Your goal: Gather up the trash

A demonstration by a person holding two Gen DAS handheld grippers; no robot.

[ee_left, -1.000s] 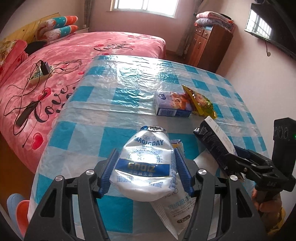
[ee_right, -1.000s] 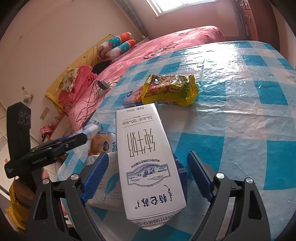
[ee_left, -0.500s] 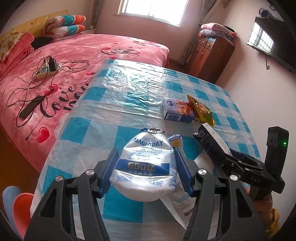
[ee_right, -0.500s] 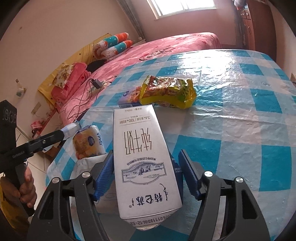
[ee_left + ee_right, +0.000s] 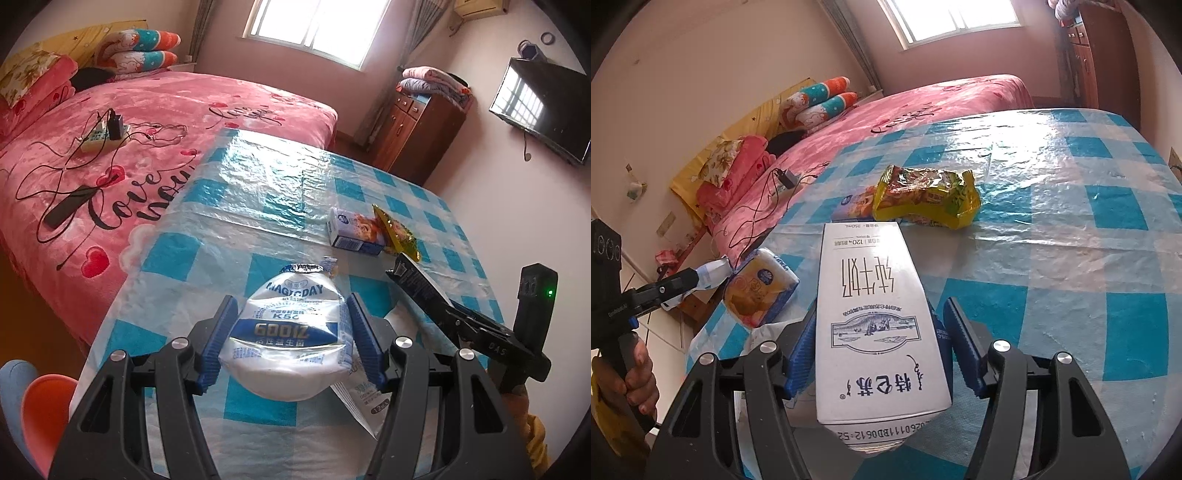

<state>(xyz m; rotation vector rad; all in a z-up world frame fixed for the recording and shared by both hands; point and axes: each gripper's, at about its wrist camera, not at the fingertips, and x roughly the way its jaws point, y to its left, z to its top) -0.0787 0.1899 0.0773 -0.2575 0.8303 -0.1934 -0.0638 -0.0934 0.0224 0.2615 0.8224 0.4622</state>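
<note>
Two hand-held grippers work over a blue-and-white checked surface [image 5: 258, 184] covered in clear plastic, each with a piece of trash in its grip. At the bottom of the left wrist view, the left hand-held gripper [image 5: 291, 299] is clamped on a white pouch [image 5: 288, 347] with a blue band, both blue pads pressed into its sides and the pouch lifted off the cloth. A flat white packet [image 5: 362, 398] lies on the surface just below and to the right of it.

At the bottom centre of the right wrist view, the right hand-held gripper [image 5: 882, 306] grips a white milk carton [image 5: 868, 266] between its pads. The left wrist view shows the carton tilted and clear of the surface at the right edge of the frame. A hand [image 5: 635, 373] at the lower left of the right wrist view wraps the handle of the left tool.

Just left of the carton, a small yellow-and-blue snack pack [image 5: 757, 291] sits near the surface's edge. Farther back, at mid-frame, a crumpled yellow wrapper [image 5: 923, 195] lies touching a small blue-and-white box [image 5: 356, 230].

Beyond the surface, a bed [image 5: 110, 155] with a pink cover fills the left of the frame, with a power strip [image 5: 103, 133] and tangled cables on it. A wooden cabinet [image 5: 417, 125] stands at the upper right, with a wall-mounted television [image 5: 543, 110] beside it.
</note>
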